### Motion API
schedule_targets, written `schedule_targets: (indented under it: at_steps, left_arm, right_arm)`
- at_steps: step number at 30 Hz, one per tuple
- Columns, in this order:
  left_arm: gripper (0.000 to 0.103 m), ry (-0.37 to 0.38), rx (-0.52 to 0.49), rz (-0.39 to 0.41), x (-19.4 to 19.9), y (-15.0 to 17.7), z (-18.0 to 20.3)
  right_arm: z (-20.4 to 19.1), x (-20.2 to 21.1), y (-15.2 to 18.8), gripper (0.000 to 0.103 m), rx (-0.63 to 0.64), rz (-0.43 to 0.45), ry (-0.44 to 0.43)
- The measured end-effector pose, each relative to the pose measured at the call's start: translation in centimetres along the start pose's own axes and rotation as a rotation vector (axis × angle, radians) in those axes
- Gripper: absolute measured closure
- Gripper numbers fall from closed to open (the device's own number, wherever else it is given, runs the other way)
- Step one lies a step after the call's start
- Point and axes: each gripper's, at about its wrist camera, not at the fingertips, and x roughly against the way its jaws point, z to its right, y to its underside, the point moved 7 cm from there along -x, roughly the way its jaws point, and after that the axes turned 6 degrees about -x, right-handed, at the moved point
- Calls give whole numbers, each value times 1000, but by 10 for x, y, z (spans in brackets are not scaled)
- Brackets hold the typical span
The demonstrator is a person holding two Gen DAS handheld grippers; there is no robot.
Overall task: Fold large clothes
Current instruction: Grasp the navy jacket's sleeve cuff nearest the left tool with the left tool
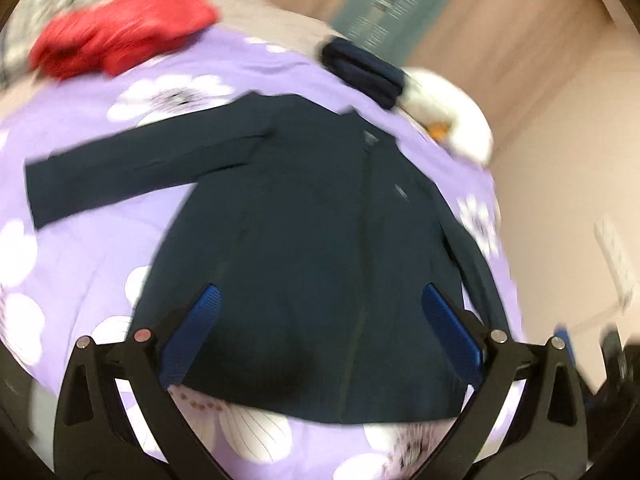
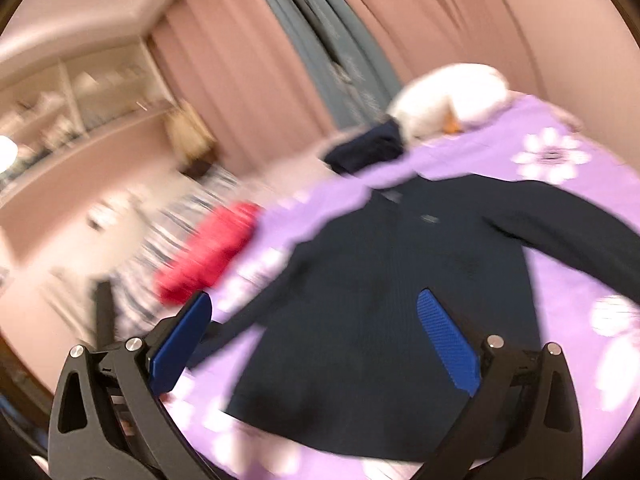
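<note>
Purple flowered bedding [image 1: 100, 264] carries a dark jacket [image 1: 304, 248] spread flat near its front edge, seen from the left gripper [image 1: 320, 340], held open above the hem. From the right gripper [image 2: 316, 344], likewise open and empty, a sleeve [image 2: 560, 216] is seen outstretched; it should be pinched at the cuff and folded across squarely.

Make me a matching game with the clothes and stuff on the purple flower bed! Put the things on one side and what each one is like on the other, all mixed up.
Things:
1. dark navy jacket
2. red garment
3. small navy bundle
4. white plush toy

Descriptions:
A. folded up small, beside the white toy
B. spread out flat with sleeves out
C. fluffy, at the bed's far edge
D. crumpled in a heap, far from the toy

Pairs: 1-B, 2-D, 3-A, 4-C
</note>
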Motion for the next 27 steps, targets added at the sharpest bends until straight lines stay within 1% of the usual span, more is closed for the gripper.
schedule_targets:
  at_steps: [2,4,5,6,10,13,16,18,21,25,27]
  left_arm:
    - [2,-21,105,40,-8,-7,-44]
    - [2,-56,218,58,-16,-8,-86]
    - [2,-58,273,66,-19,-8,-105]
    - [2,-60,350,78,-23,-7,-132]
    - [2,-51,550,119,-32,2,-201]
    - [2,-22,648,157,-39,3,-235]
    - [2,3,725,183,-51,3,-256]
    - [2,15,755,209,-56,-3,-265]
    - [2,-19,762,250,-62,-21,-276]
    - [2,-70,809,277,-69,-37,-295]
    - [3,-88,827,286,-67,-40,-304]
  right_arm:
    - [2,-8,5,1,-20,-9,-48]
    - [3,-25,17,1,-22,-96,-63]
    - [3,-32,23,1,-21,-132,-60]
    - [4,-38,28,1,-22,-158,-58]
    - [0,-50,35,1,-12,-197,-59]
    - [-7,-56,37,1,15,-212,-54]
    - [-8,-64,40,1,48,-220,-36]
    - [-9,-70,40,1,66,-230,-29]
    - [-8,-75,42,1,87,-239,-13]
    - [-5,-81,40,1,89,-243,-13]
    - [-4,-84,40,1,91,-246,-12]
